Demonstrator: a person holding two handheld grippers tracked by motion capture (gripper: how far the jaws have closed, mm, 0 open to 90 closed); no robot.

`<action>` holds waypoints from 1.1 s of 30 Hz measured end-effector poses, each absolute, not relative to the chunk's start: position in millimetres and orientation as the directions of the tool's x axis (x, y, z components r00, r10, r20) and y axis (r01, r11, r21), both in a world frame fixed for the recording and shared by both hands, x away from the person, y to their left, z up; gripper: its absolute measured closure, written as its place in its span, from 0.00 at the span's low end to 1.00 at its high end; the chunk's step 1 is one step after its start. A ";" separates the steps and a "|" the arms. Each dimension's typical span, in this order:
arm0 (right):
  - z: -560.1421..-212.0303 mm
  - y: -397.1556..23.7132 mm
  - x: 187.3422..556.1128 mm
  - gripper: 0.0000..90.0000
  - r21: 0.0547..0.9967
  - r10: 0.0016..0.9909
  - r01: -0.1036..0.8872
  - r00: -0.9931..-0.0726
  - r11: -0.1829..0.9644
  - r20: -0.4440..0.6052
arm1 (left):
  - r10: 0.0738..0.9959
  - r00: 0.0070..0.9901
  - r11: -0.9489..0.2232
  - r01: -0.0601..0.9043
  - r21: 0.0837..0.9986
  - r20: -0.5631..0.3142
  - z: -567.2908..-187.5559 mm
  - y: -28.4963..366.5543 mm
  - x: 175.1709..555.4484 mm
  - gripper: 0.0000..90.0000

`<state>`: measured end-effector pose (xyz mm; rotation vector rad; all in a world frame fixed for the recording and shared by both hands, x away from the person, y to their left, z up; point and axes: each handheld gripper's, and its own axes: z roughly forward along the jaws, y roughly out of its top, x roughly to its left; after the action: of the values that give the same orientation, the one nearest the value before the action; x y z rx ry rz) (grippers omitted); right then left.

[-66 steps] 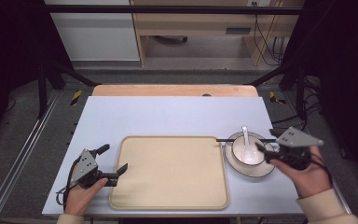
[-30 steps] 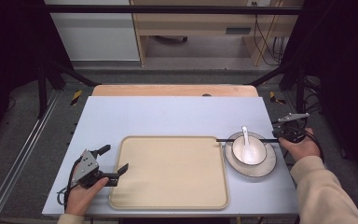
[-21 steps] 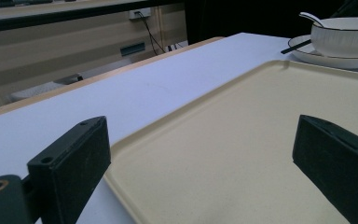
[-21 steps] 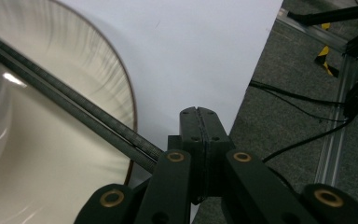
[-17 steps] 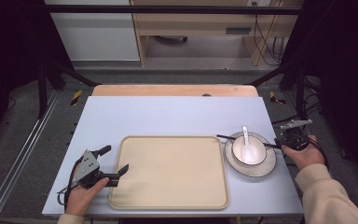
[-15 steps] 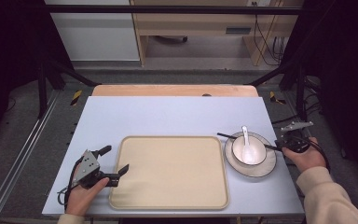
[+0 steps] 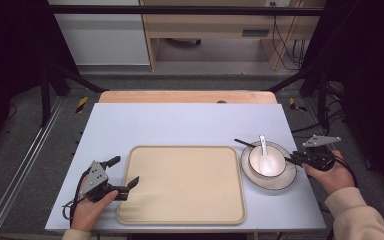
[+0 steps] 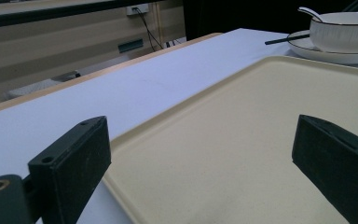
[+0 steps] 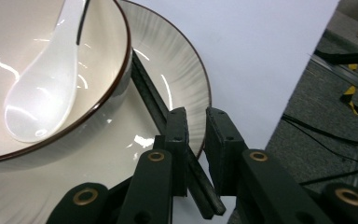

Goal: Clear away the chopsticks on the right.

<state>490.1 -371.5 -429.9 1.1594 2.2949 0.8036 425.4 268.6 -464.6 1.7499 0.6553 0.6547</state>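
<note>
The left gripper (image 7: pixel 121 176) sat wide apart at the near-left corner of one empty beige rectangular plastic tray (image 7: pixel 182 183). Right of it, the right gripper (image 9: pixel 196 122) pinched black chopsticks (image 9: pixel 154 96) lying across one white ribbed plate (image 7: pixel 285 179), behind one white bowl (image 7: pixel 267 161) holding one white ceramic spoon (image 7: pixel 264 151).

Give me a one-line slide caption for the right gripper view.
Right gripper closing on black chopsticks lying across a plate, beside a bowl holding a white spoon.
</note>
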 end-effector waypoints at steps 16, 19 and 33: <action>-439.1 -369.1 498.8 0.88 0.636 0.809 0.577 -0.574 0.511 -0.129 | 0.712 0.694 -0.248 0.108 0.963 0.105 -464.9 268.2 425.6 0.05; -440.8 -367.7 500.7 0.89 0.636 0.798 0.567 -0.588 0.523 -0.132 | 0.714 0.692 -0.246 0.109 0.963 0.104 -464.9 268.6 425.6 0.05; -431.0 -370.3 489.0 0.95 0.712 0.846 0.543 -0.516 0.446 -0.136 | 0.719 0.686 -0.244 0.104 0.964 0.108 -463.9 270.1 425.2 0.05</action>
<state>489.0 -370.3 -431.0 1.1642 2.2218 0.8424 425.2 270.1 -463.9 1.7463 0.6618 0.6651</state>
